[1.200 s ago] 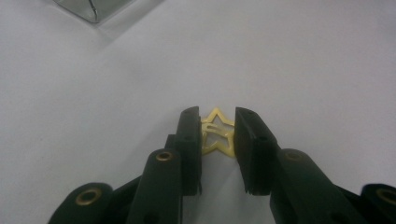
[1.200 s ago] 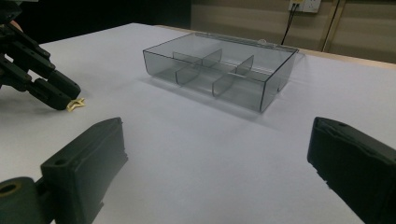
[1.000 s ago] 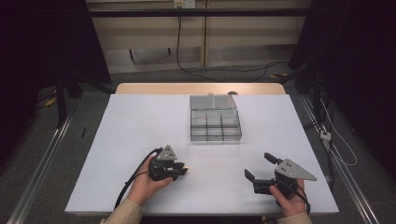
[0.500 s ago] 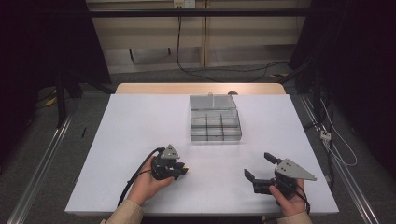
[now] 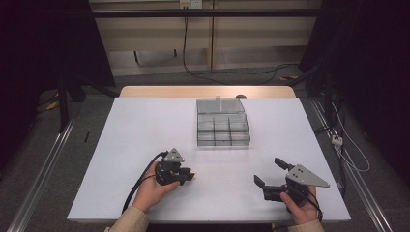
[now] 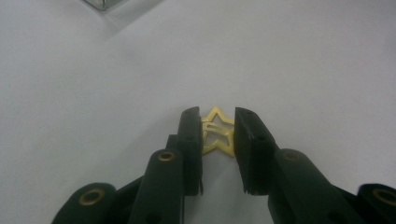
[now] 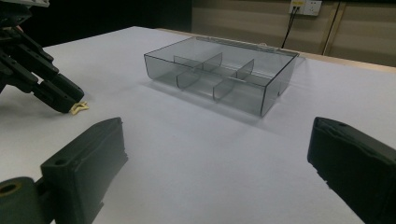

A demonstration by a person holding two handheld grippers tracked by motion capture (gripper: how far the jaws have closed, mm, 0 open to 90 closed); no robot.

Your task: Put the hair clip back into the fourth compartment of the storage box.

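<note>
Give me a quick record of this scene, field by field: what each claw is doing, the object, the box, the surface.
left claw: jaws close around a gold star-shaped clip, on the table
right claw: wide open, empty, low over the table
box: clear divided organizer, lid open, compartments look empty
surface: white table

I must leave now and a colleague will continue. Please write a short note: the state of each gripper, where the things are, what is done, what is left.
Left gripper: low on the table, jaws close on both sides of the gold star clip, which lies flat; a firm grasp cannot be told, and the clip is not lifted.
Right gripper: open wide, holds nothing, rests near the front right of the table.
Box: clear, with compartments, lid open, at the table's middle toward the far side; no items seen in it.
Done: left gripper brought to the clip.
Left: probably close, lift, and place the clip in a compartment.
</note>
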